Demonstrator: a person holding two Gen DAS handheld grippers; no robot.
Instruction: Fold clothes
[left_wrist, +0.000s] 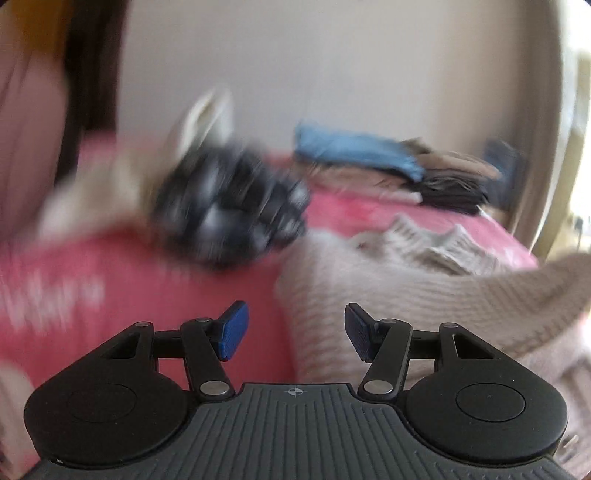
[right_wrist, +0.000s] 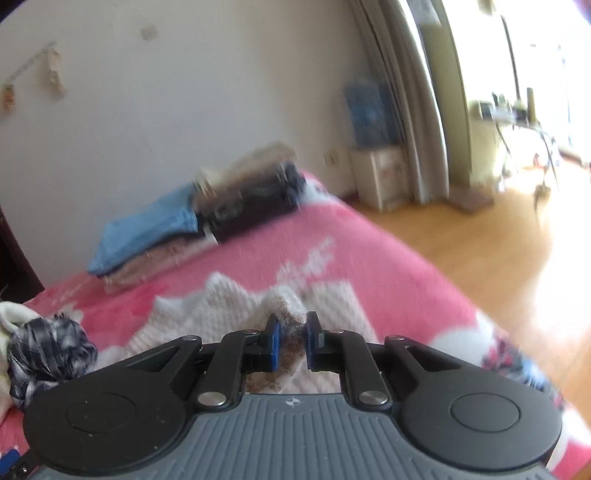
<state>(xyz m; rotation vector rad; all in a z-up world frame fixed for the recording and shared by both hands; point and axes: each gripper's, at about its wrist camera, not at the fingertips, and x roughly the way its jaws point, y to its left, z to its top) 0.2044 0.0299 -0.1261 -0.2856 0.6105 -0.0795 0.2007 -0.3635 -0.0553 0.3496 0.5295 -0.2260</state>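
A cream knitted sweater (left_wrist: 406, 288) lies spread on the pink blanket (left_wrist: 129, 295) of a bed. My left gripper (left_wrist: 295, 332) hovers open over the sweater's left edge, with nothing between its blue pads. In the right wrist view my right gripper (right_wrist: 291, 341) is shut on a raised fold of the sweater (right_wrist: 229, 314), and the cloth bunches up between its pads. A crumpled dark plaid garment (left_wrist: 232, 206) sits on the bed beyond the left gripper; it also shows as the plaid garment (right_wrist: 48, 354) at the left of the right wrist view.
A stack of folded clothes (right_wrist: 192, 221) with a blue piece on top rests against the white wall at the far side of the bed. The bed's right edge drops to a wooden floor (right_wrist: 480, 251). A curtain (right_wrist: 406, 92) and a small white cabinet (right_wrist: 380, 177) stand beyond.
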